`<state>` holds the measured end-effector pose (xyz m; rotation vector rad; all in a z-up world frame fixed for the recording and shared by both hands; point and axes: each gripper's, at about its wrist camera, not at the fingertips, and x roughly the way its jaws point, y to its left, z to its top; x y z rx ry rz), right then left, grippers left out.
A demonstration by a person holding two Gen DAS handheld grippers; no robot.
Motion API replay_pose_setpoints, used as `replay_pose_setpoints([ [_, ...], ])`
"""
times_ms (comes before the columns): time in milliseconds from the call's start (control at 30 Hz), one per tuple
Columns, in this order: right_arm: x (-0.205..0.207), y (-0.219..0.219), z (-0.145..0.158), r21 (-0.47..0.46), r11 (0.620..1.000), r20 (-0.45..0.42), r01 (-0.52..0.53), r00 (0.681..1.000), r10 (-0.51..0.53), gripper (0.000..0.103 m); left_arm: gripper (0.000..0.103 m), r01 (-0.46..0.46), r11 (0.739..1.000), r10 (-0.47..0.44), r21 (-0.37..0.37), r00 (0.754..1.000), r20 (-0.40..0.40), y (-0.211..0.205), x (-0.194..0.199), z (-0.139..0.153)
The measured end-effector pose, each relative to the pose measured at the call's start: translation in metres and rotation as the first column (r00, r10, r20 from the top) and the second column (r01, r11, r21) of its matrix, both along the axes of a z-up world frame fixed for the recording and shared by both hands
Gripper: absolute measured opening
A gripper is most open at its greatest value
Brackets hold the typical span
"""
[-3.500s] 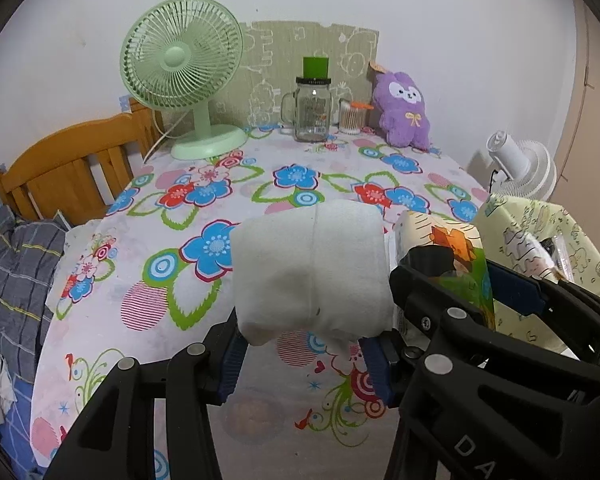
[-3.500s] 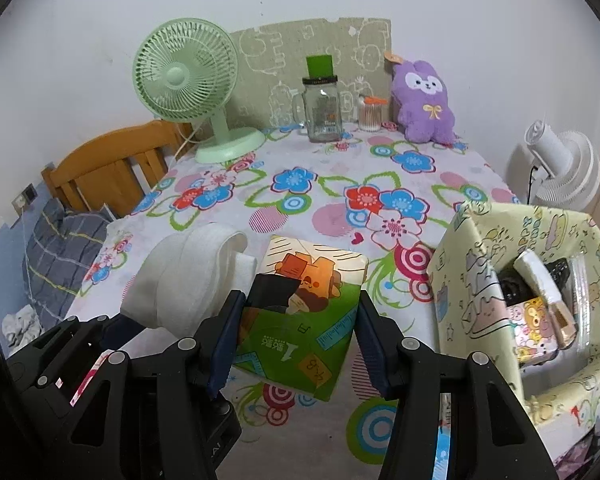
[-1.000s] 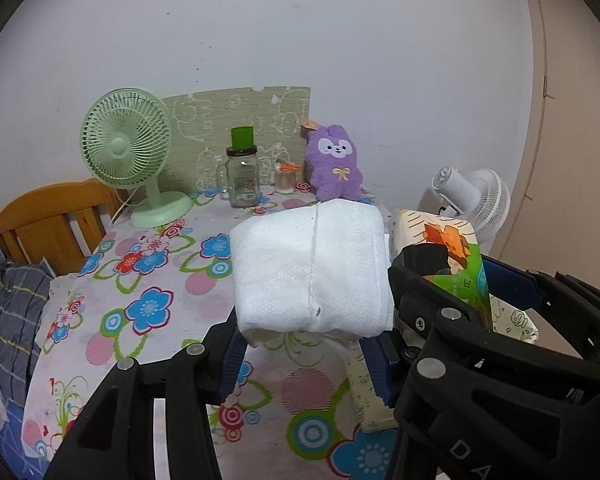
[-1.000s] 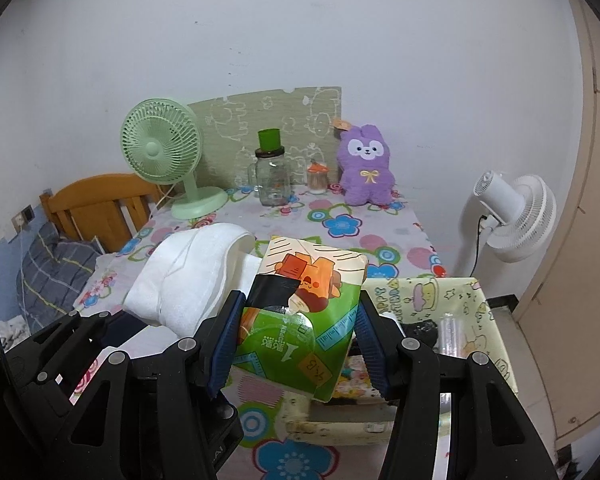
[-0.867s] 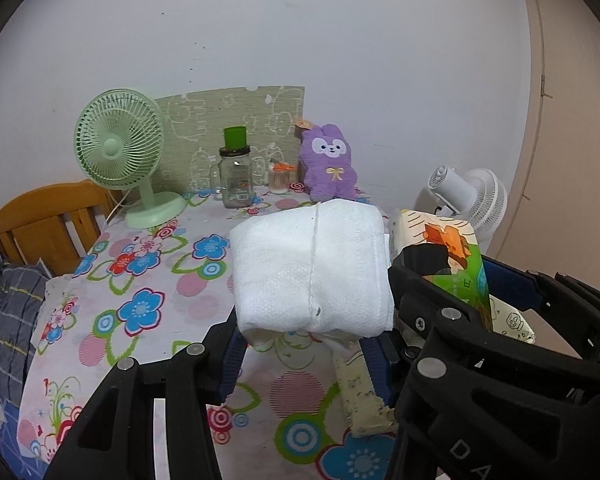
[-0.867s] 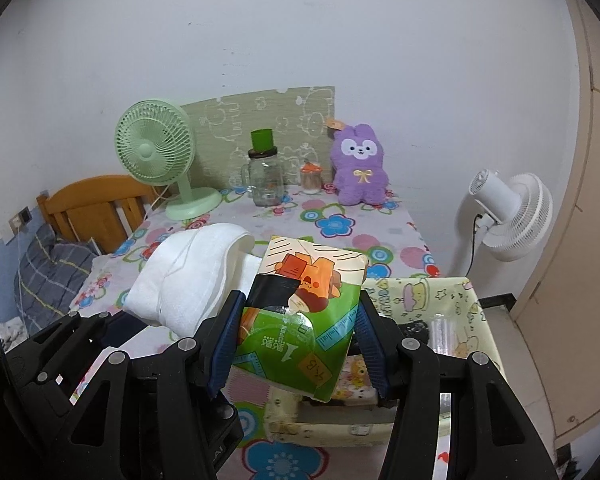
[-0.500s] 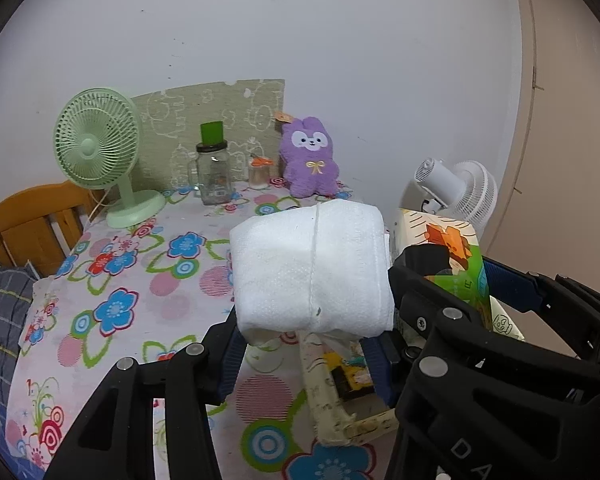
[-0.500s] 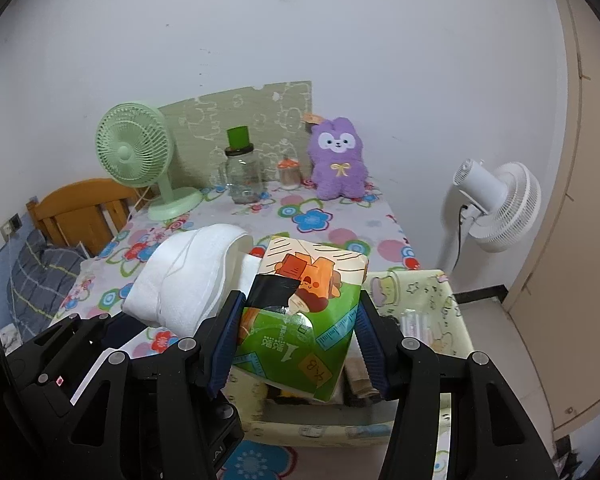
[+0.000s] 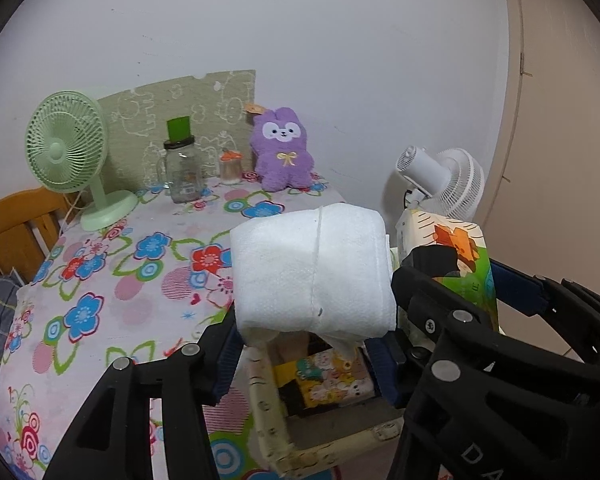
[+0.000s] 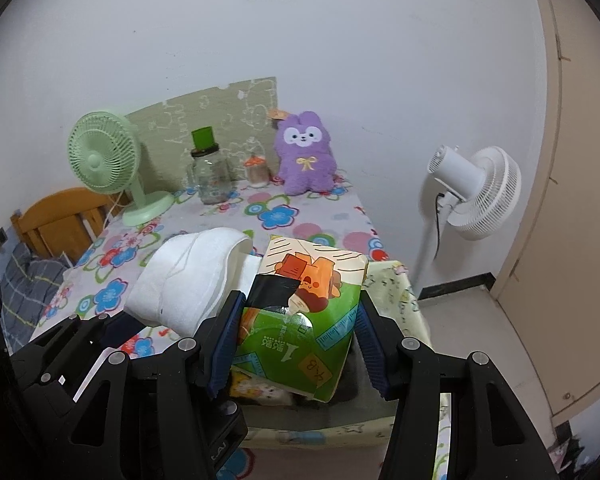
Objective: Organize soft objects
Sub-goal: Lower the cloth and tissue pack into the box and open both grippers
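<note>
My left gripper has a white folded towel between its blue pads. Its jaws are opening, and the pads still touch the towel's lower sides. Close on the right, my right gripper is shut on a green and orange tissue pack. Both loads hang over an open yellow-green patterned fabric box at the table's right edge. The box holds small packets with cartoon prints. In the right wrist view the towel sits to the left of the pack, and the box's far rim shows behind it.
A floral tablecloth covers the table. At its far edge stand a green desk fan, a glass jar and a purple plush rabbit. A white floor fan stands to the right and a wooden chair to the left.
Both grippers have moved to the right with their loads, from over the table to over the box. The left jaws stand slightly wider around the towel.
</note>
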<state>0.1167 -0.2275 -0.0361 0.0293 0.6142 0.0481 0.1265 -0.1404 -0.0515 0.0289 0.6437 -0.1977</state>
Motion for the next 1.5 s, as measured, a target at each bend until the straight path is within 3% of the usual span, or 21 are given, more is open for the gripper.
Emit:
replay_pose_setpoints([
  [400, 0.013, -0.030, -0.015, 0.000, 0.998, -0.045, 0.060, 0.997, -0.060, 0.057, 0.061, 0.047, 0.999, -0.046, 0.007, 0.998, -0.046, -0.027, 0.019, -0.016],
  [533, 0.017, -0.035, -0.020, -0.007, 0.997, -0.057, 0.074, 0.996, -0.074, 0.057, 0.070, 0.046, 0.999, -0.044, 0.021, 0.998, -0.054, -0.033, 0.026, -0.022],
  [800, 0.023, -0.040, -0.027, -0.009, 0.996, -0.078, 0.084, 0.993, -0.085, 0.057, 0.079, 0.059, 0.997, -0.056, 0.044, 0.996, -0.068, -0.035, 0.030, -0.027],
  [1033, 0.030, -0.039, -0.030, -0.001, 0.997, -0.086, 0.071, 0.994, -0.071, 0.057, 0.097, 0.052, 0.994, -0.047, 0.094, 0.998, -0.050, -0.032, 0.025, -0.025],
  [1167, 0.038, -0.035, -0.036, -0.008, 0.998, -0.098, 0.063, 0.993, -0.063, 0.057, 0.099, 0.064, 0.989, -0.057, 0.133, 0.997, -0.053, -0.034, 0.023, -0.027],
  [1500, 0.048, -0.031, -0.043, 0.010, 0.999, -0.115, 0.031, 0.993, -0.030, 0.061, 0.101, 0.076, 0.988, -0.066, 0.134, 0.995, -0.080, -0.034, 0.029, -0.032],
])
